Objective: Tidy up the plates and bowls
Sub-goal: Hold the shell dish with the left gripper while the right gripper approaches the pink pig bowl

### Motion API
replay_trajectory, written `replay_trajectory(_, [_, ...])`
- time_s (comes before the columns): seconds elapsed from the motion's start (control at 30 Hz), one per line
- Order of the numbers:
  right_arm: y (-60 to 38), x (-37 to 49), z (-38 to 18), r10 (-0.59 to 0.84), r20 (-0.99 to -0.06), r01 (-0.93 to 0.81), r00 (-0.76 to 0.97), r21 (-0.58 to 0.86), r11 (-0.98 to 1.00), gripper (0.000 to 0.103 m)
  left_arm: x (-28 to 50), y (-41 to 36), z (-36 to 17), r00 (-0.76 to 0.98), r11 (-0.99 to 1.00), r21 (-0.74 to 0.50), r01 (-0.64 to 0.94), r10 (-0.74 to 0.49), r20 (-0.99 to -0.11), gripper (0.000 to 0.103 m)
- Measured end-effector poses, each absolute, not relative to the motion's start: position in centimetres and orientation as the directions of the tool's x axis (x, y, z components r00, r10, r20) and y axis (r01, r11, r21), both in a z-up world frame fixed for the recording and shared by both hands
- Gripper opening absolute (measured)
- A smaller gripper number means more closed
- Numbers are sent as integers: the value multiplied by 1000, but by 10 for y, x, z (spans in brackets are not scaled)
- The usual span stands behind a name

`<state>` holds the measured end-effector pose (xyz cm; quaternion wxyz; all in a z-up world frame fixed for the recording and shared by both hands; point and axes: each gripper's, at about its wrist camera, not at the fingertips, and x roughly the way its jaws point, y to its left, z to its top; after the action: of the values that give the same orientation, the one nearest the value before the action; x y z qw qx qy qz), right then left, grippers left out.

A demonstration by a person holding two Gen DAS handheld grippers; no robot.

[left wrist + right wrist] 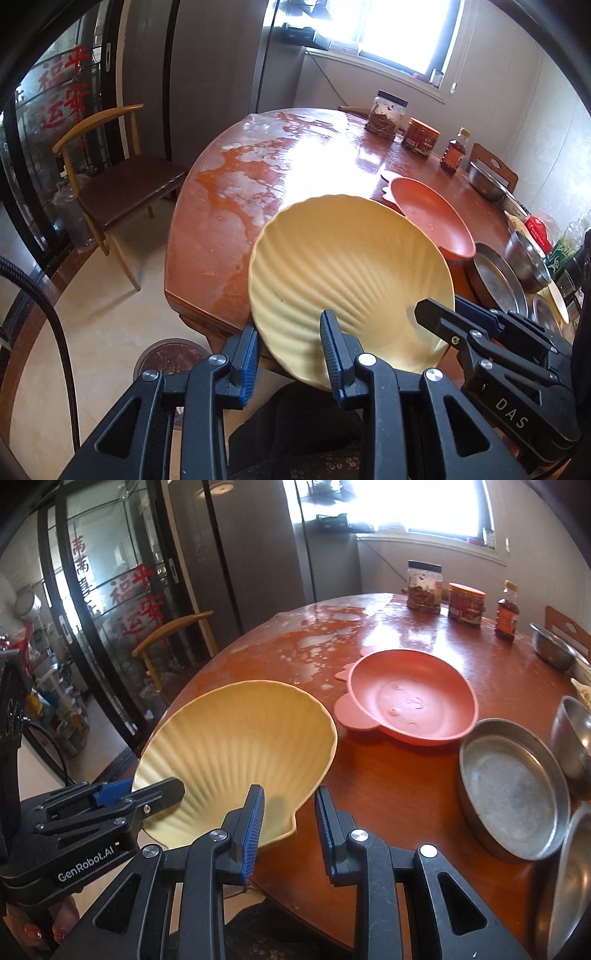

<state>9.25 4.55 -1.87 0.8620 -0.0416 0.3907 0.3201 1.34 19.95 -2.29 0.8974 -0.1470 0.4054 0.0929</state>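
Note:
A yellow shell-shaped plate (351,266) is tilted up over the near edge of the round red-brown table (229,206). In the right wrist view the plate (240,746) has the left gripper (147,794) shut on its left rim. In the left wrist view my left gripper (291,343) straddles the plate's near rim, and the right gripper (443,314) holds the right edge. My right gripper (288,816) looks open, with the plate's corner beside its left finger. A pink pig-shaped bowl (410,698) sits behind the plate.
A round metal pan (513,786) and steel bowls (572,734) sit at the right of the table. Two jars (424,587) and a small bottle (506,609) stand at the far side. A wooden chair (122,177) stands left of the table.

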Motion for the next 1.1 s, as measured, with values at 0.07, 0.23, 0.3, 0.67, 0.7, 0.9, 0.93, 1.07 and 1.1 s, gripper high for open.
replay_trajectory(0.07, [50, 98, -21, 517, -703, -585, 488, 177, 792, 29, 17, 203, -24, 654, 938, -191, -289, 47, -755, 32])
replay_trajectory(0.23, [54, 110, -26, 513, -712, -566, 480, 195, 801, 29, 28, 207, -27, 645, 940, -183, -289, 50, -763, 32])
replay_trajectory(0.3, [56, 113, -27, 512, -711, -563, 481, 197, 803, 29, 31, 209, -27, 643, 940, -179, -290, 53, -764, 32])
replay_trajectory(0.67, [49, 125, -29, 508, -704, -530, 496, 218, 820, 29, 53, 205, -32, 635, 945, -168, -280, 51, -770, 32])
replay_trajectory(0.7, [47, 127, -29, 506, -703, -523, 499, 221, 823, 29, 55, 204, -32, 634, 946, -165, -278, 52, -771, 32])
replay_trajectory(0.9, [37, 133, -29, 498, -701, -500, 510, 230, 835, 31, 61, 196, -32, 636, 952, -162, -260, 43, -771, 32])
replay_trajectory(0.93, [35, 133, -29, 498, -701, -495, 511, 233, 837, 32, 62, 194, -32, 638, 953, -161, -256, 41, -769, 32])
replay_trajectory(1.07, [26, 133, -25, 511, -686, -484, 518, 257, 836, 41, 65, 192, -32, 637, 955, -152, -255, 48, -770, 32])
replay_trajectory(1.1, [24, 131, -24, 513, -679, -481, 525, 260, 837, 41, 65, 192, -32, 637, 954, -157, -255, 44, -769, 32])
